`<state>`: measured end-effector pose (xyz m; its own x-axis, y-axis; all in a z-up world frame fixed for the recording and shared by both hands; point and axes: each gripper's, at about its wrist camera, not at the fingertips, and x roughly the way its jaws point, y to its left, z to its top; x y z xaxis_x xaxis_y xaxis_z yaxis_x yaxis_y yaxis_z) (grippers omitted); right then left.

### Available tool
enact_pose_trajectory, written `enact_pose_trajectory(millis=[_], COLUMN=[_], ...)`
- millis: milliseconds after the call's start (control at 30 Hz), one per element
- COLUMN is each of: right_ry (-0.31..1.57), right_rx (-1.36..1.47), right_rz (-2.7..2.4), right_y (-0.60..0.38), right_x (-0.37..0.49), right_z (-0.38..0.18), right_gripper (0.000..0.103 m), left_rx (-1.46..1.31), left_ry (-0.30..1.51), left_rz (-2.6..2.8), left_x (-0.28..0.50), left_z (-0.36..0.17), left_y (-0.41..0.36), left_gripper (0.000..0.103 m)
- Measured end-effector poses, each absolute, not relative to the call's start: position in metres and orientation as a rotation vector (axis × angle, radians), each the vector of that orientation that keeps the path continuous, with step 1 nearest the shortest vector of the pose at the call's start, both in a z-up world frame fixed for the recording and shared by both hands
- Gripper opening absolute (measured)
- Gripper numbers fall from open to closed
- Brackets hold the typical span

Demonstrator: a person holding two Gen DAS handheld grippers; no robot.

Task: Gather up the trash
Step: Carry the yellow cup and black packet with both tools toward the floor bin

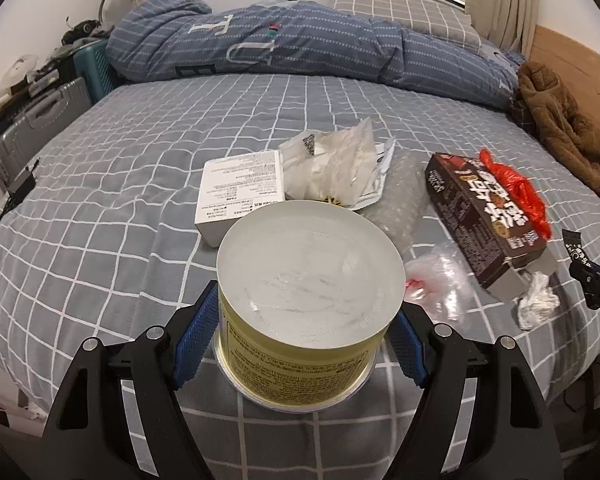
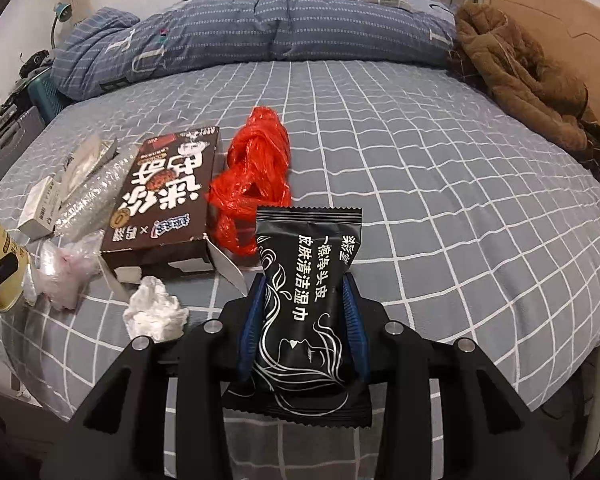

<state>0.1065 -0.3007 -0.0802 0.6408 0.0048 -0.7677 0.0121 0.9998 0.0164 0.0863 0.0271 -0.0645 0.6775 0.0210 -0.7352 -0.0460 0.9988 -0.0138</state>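
My left gripper (image 1: 302, 322) is shut on a yellow round tub (image 1: 300, 344) with a clear lid, held above the bed's near edge; the tub also shows at the left edge of the right wrist view (image 2: 2, 264). My right gripper (image 2: 306, 312) is shut on a black wet-wipe packet (image 2: 306, 312), upright between the blue pads. On the bed lie a brown snack box (image 1: 488, 216) (image 2: 164, 196), a red plastic bag (image 2: 254, 176) (image 1: 520, 192), a crumpled white tissue (image 2: 154, 312) (image 1: 536, 304), a clear plastic wrapper (image 1: 436, 284) (image 2: 66, 272), a white carton (image 1: 236, 192) (image 2: 42, 208) and a crumpled clear bag (image 1: 332, 164).
The bed has a grey checked sheet (image 2: 440, 184). A rolled blue duvet (image 1: 284, 44) lies across the far side. A brown fleece garment (image 2: 524, 76) lies at the right by the wooden headboard. A suitcase (image 1: 28, 128) and a charger with cable (image 1: 20, 188) are at the left.
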Motion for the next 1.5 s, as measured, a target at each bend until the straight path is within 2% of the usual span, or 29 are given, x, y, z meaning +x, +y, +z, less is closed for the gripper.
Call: enact_pose_trajectory(millis=[667, 1500], right_ry=[0.813, 0.796], right_rx=[0.010, 0.040], right_rz=[0.049, 0.109], right_y=[-0.275, -0.246], right_x=[0.061, -0.008], right_z=[-0.032, -0.024], right_gripper=[0.036, 0.036], left_rx=[-0.056, -0.081], left_ry=[0.812, 0.811], left_rz=[0.011, -0.041], left_x=[0.056, -0.022], left_z=[-0.034, -0.029], left_y=[0.012, -0.015], left_gripper=[0.075, 0.075])
